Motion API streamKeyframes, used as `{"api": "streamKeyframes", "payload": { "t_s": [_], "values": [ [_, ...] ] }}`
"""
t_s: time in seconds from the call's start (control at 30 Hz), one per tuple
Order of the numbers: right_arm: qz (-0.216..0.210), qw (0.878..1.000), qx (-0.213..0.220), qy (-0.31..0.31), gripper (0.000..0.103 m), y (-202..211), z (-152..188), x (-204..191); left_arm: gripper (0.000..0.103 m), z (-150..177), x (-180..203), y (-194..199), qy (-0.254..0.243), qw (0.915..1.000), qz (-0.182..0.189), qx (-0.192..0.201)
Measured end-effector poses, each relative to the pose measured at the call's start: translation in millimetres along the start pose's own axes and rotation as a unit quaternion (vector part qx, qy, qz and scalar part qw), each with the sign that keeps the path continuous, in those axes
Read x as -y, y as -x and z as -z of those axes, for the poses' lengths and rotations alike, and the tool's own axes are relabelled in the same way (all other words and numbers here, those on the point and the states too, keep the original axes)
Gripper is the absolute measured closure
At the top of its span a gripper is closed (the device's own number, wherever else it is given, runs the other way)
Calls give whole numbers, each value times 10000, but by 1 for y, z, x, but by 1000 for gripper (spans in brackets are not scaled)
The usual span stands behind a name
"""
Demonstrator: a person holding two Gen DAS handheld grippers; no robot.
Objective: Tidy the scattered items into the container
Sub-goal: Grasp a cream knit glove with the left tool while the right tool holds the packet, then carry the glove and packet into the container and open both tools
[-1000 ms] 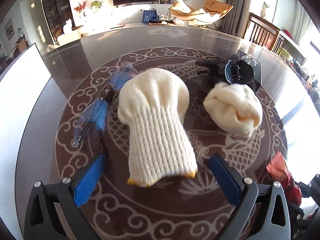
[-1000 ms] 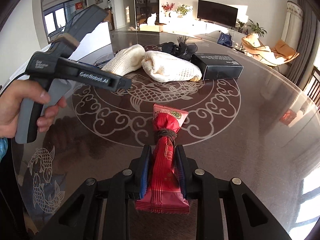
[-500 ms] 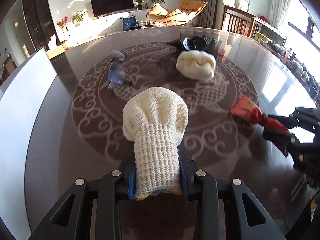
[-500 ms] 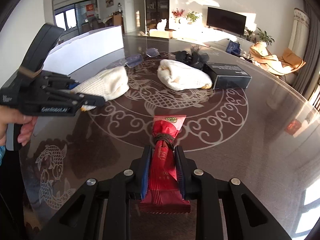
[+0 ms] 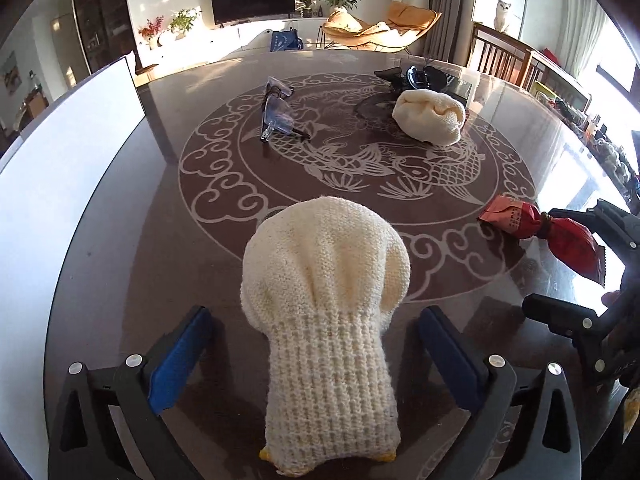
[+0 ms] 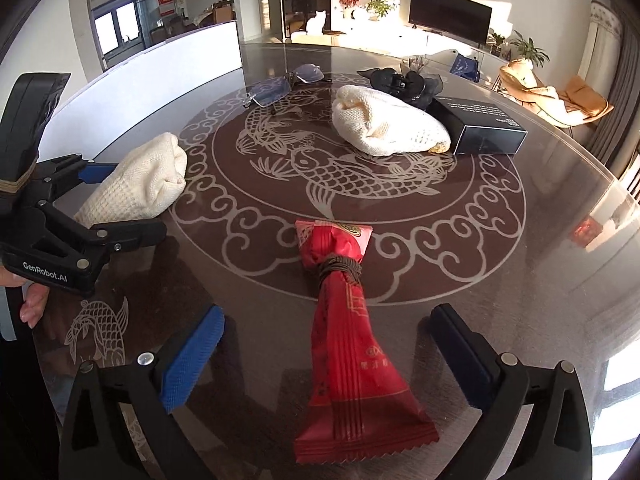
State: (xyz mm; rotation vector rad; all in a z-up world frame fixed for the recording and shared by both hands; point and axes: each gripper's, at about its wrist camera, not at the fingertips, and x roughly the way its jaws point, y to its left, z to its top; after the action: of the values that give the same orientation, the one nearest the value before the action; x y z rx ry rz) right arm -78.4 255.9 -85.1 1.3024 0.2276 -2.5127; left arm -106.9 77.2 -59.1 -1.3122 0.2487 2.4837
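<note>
With both tools spread wide, my left tool (image 5: 312, 364) around the cream glove (image 5: 326, 312) and my right tool (image 6: 334, 356) around the red packet (image 6: 348, 332), I should centre each before squeezing.

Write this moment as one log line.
left gripper: open, around glove | right gripper: open, around red packet | both on table

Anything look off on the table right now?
Both claws are open: the left claw straddles a loose knit glove, the right claw a loose red snack packet. Neither is in a container.
</note>
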Motion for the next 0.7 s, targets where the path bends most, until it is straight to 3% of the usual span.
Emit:
{"api": "streamKeyframes", "payload": {
  "t_s": [0.13,0.17,0.2,0.23,0.27,0.3,0.47,0.53,0.7],
  "values": [
    [-118,9997,-2,236,1,-6,-8,4,0,-1,0,-2,-32,10000,11,-1],
    [-126,9995,82,290,18,-3,-8,4,0,-3,-1,-4,-64,10000,41,-24],
    [-115,9993,181,314,68,1,-9,3,5,-3,-2,-4,-77,10000,57,3],
    [-24,9994,162,291,80,5,-11,1,22,-1,-3,1,-97,9998,72,133],
    [22,9996,114,250,80,7,-11,-2,62,1,-2,7,-114,9996,105,255],
    [-57,9996,149,234,80,10,-9,-6,67,2,-2,10,-95,9995,178,235],
    [-546,9974,469,75,80,44,0,-32,70,13,-4,47,280,9962,704,424],
    [-652,9971,387,81,80,44,3,-46,70,17,-8,64,462,9939,838,550],
    [-1031,9939,359,145,80,40,-17,-82,70,24,-44,106,897,9894,849,764]
  ]
}}
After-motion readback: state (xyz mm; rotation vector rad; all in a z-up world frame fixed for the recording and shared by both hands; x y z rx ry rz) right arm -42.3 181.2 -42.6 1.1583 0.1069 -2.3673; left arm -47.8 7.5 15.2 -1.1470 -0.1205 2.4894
